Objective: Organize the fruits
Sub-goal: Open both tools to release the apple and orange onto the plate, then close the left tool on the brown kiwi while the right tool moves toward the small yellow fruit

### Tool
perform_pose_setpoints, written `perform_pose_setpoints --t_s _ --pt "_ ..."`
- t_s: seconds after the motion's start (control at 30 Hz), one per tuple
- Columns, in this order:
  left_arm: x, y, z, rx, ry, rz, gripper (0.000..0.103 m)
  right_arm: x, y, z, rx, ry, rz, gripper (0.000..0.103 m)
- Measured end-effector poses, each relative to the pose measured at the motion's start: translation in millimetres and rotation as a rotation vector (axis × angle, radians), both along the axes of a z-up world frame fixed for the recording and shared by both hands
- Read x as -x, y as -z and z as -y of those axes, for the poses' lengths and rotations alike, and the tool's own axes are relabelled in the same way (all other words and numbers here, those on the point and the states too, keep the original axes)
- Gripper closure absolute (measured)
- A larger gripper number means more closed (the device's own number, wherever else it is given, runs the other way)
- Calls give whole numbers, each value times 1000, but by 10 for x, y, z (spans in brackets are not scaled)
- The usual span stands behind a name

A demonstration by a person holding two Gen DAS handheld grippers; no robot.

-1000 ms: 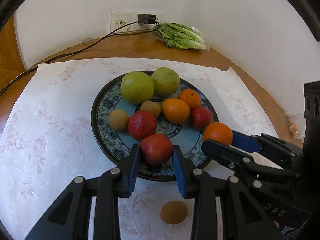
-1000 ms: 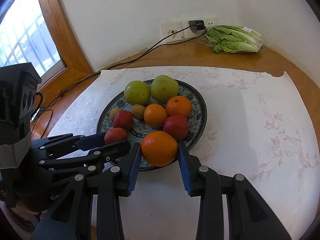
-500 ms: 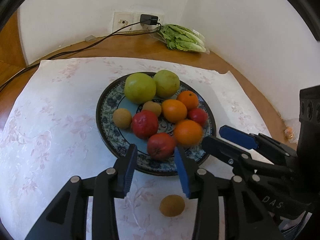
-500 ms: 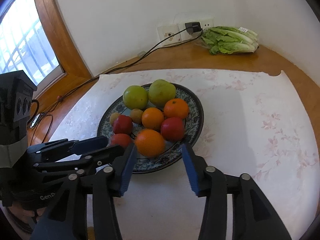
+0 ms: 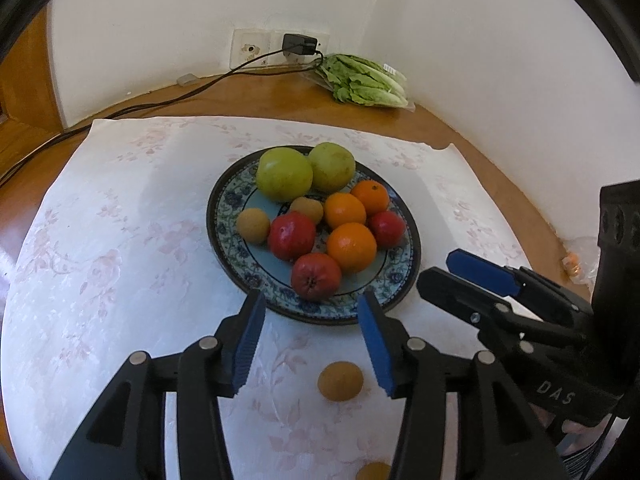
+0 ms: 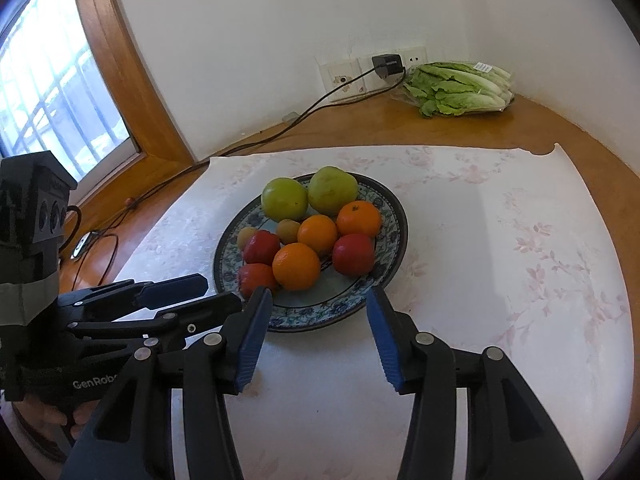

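Observation:
A patterned blue plate point(image 5: 236, 248) point(image 6: 384, 276) on the floral cloth holds two green fruits, three oranges, three red fruits and two small brown fruits. The red fruit point(image 5: 316, 276) and the orange point(image 5: 351, 246) point(image 6: 296, 266) lie at the plate's near side. My left gripper point(image 5: 310, 338) is open and empty, just short of the plate's near rim. My right gripper point(image 6: 316, 334) is open and empty, also short of the rim. A small brown fruit point(image 5: 340, 381) lies on the cloth below the left gripper; another point(image 5: 373, 471) shows at the bottom edge.
A bag of lettuce point(image 5: 364, 82) point(image 6: 460, 88) lies in the far corner by a wall socket with a charger point(image 5: 298, 44) and a black cable point(image 6: 280, 132). A wooden window frame point(image 6: 132, 80) stands on the left. The cloth point(image 6: 520, 260) covers a round wooden table.
Both grippers have let go of their fruit, opened wide and drawn back from the plate. The red fruit and the orange now rest on the plate.

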State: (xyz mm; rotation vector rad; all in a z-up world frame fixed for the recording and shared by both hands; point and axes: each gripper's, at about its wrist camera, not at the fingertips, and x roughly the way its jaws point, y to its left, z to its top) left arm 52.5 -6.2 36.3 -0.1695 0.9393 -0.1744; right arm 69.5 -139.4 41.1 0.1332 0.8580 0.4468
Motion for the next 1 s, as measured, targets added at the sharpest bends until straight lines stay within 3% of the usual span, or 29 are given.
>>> perform_pose_setpoints --t_s 1.0 --pt "287 217 205 -37 31 -59 52 439 121 214 -17 35 -57 52"
